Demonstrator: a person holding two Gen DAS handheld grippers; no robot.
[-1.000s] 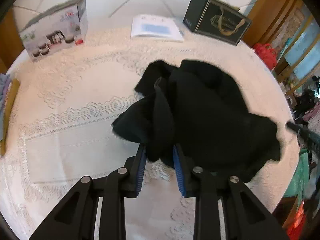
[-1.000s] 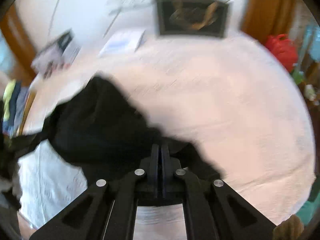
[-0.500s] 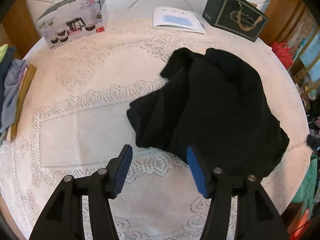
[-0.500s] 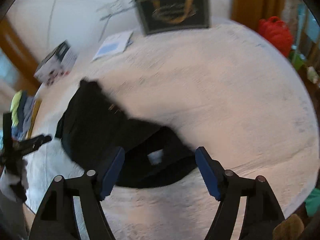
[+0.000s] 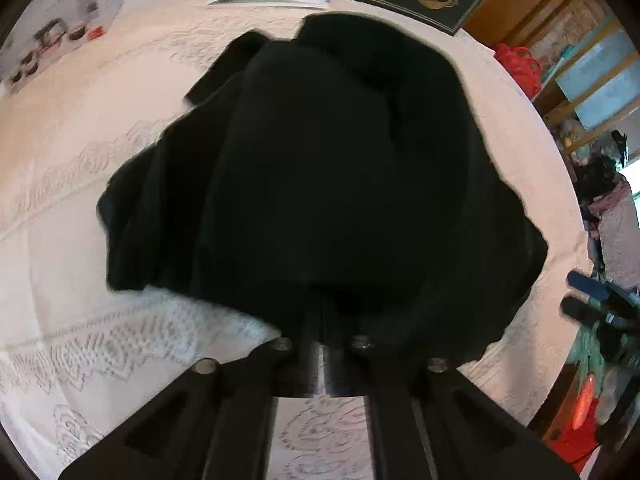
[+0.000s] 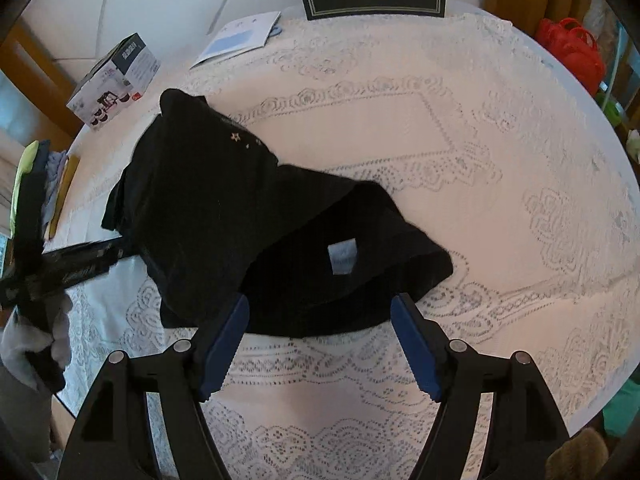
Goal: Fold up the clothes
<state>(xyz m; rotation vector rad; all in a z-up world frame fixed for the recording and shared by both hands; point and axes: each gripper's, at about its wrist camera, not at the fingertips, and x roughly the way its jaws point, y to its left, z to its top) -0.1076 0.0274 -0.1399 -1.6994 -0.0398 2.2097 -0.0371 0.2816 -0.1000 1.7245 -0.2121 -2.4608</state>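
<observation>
The black garment (image 6: 224, 216) lies bunched on the lace-covered table (image 6: 500, 200), a white label showing inside its opening. The left claw (image 5: 322, 312) is clenched on its near edge — the right claw (image 6: 320, 320) hangs released (blue pads spread) just before it.

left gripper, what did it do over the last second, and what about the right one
The left gripper let go of the black garment half a second ago, then moved in and shut on its near edge again. The right gripper went from shut on the garment to open and now hangs just short of its hem. The garment stays heaped on the lace tablecloth; the boxes and booklet did not move.
</observation>
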